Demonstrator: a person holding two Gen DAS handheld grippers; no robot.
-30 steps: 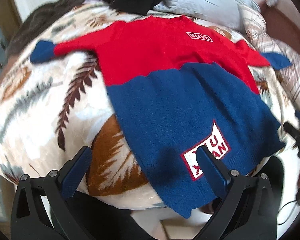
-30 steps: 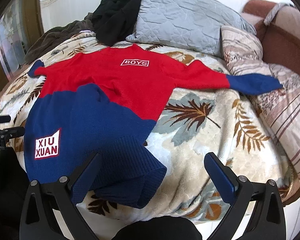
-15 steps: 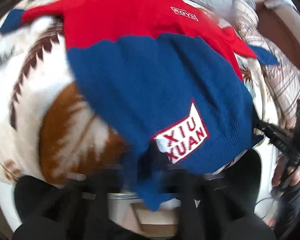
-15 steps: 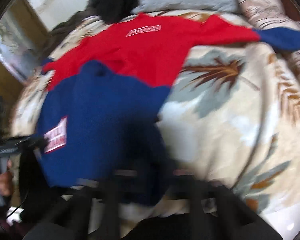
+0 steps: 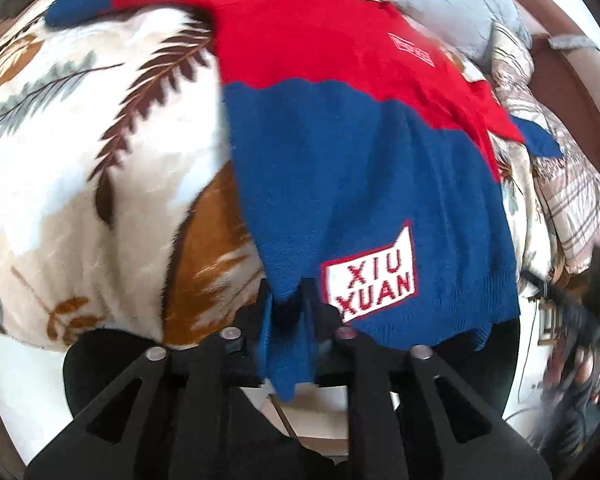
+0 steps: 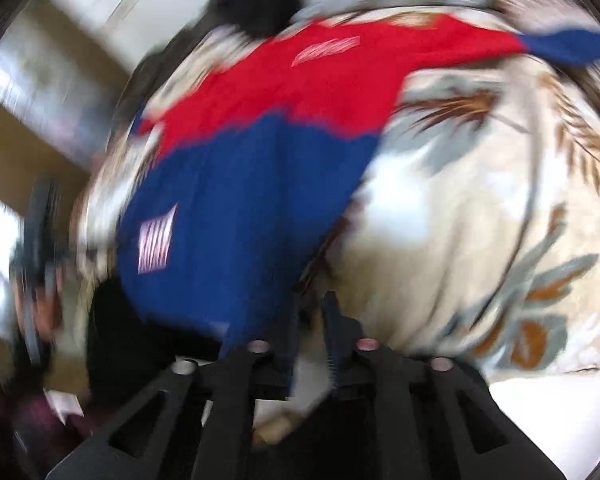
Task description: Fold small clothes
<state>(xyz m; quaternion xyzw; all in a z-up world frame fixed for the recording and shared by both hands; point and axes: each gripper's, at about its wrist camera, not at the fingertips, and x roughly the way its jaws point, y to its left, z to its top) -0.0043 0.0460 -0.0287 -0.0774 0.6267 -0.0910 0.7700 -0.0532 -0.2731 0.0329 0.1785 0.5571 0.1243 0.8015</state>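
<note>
Left gripper (image 5: 286, 312), by my reading, is clamped on the blue hem corner of the red-and-blue sweater (image 5: 364, 168), jaws eased slightly wider just now with fabric still between them. I see the right gripper (image 6: 310, 328) likewise nearly closed at the opposite hem corner, though blur prevents confirming its hold. Sweater lies spread on the leaf-print blanket (image 5: 80, 152).

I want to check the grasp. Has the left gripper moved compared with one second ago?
Yes. The left gripper has come in from beside the sweater and over the blanket to the hem corner, where its jaws now hold the fabric.
</note>
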